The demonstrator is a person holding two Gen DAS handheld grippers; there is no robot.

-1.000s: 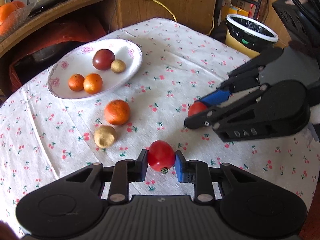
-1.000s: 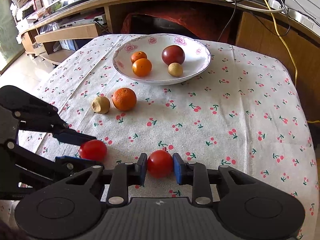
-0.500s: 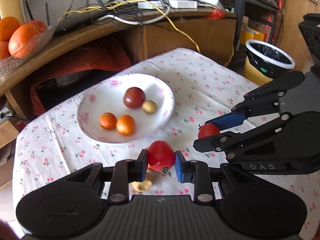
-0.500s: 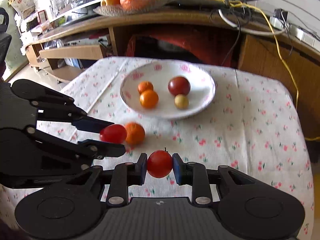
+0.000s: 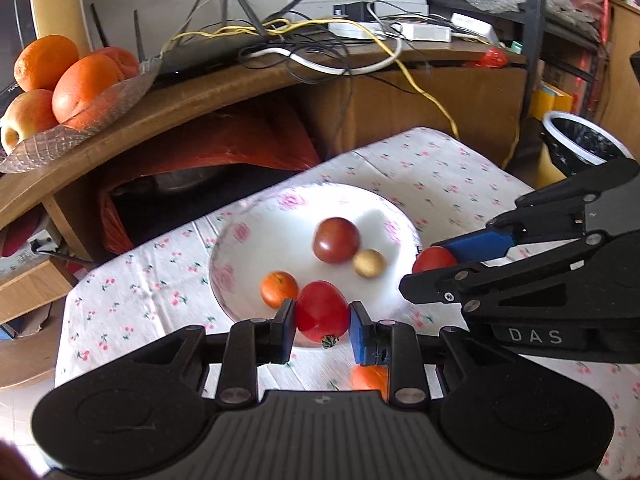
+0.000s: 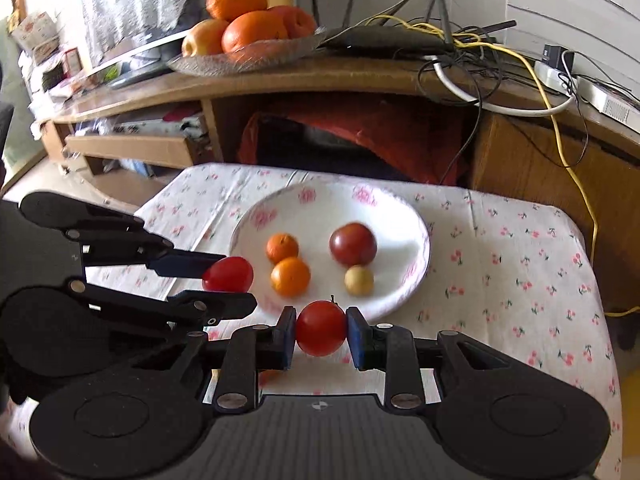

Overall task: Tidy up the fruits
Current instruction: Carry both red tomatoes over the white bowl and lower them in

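My left gripper [image 5: 322, 326] is shut on a red tomato [image 5: 322, 312] and holds it above the near rim of the white floral plate [image 5: 256, 240]. My right gripper [image 6: 321, 334] is shut on another red tomato [image 6: 321, 328], held over the plate's [image 6: 400, 212] near edge. Each gripper shows in the other's view with its tomato: the right one [image 5: 434, 260], the left one [image 6: 228, 275]. The plate holds a dark red fruit [image 6: 353, 243], a small tan fruit [image 6: 359, 279] and two oranges [image 6: 291, 276].
An orange [image 5: 370, 378] lies on the cherry-print tablecloth [image 6: 520, 264] below my left gripper, partly hidden. A wooden shelf behind the table carries a glass dish of oranges and apples [image 6: 248, 28] and tangled cables [image 5: 320, 44]. A lined bin [image 5: 580, 144] stands at the right.
Both grippers have lifted their tomatoes off the cloth and carried them forward to the plate's near rim. The loose orange and tan fruit on the cloth have dropped below view.
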